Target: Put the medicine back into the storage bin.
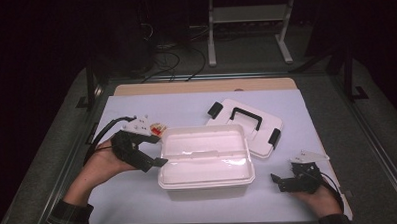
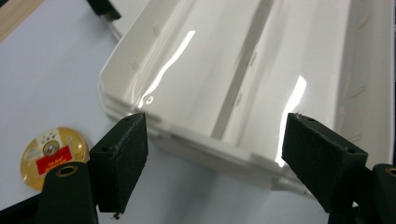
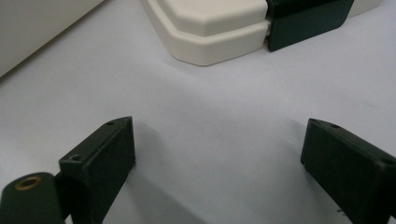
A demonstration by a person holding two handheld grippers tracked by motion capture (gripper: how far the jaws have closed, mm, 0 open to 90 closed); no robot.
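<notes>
Across most of the table lies a pale lilac mat [image 1: 139,199], and near the middle of it, toward the near edge, sits a white plastic storage box [image 1: 206,162] with no lid on it, its glossy inside catching the light. Its long sides run parallel to the table's near edge. Behind the box's right end, toward the far right corner of the mat, lies the white lid [image 1: 247,125], flat, with a black carry handle [image 1: 246,117] on top and black clips at its ends; the lid sits just beside the box's far rim, and whether they touch cannot be told.

At the box's left end, the left gripper [image 1: 155,162] is held in the person's left hand [image 1: 101,165]. Its jaws stand wide apart, holding nothing, aimed at the short end wall; in the left gripper view the box rim lies just beyond the two pads, not between them. The right gripper [image 1: 275,179] rests low over the mat near the near right corner, well apart from the box, its jaws likewise spread and empty.

Smallest, a round gold and red coin-like disc [image 2: 53,154] lies on the mat beside the box's far left corner.
</notes>
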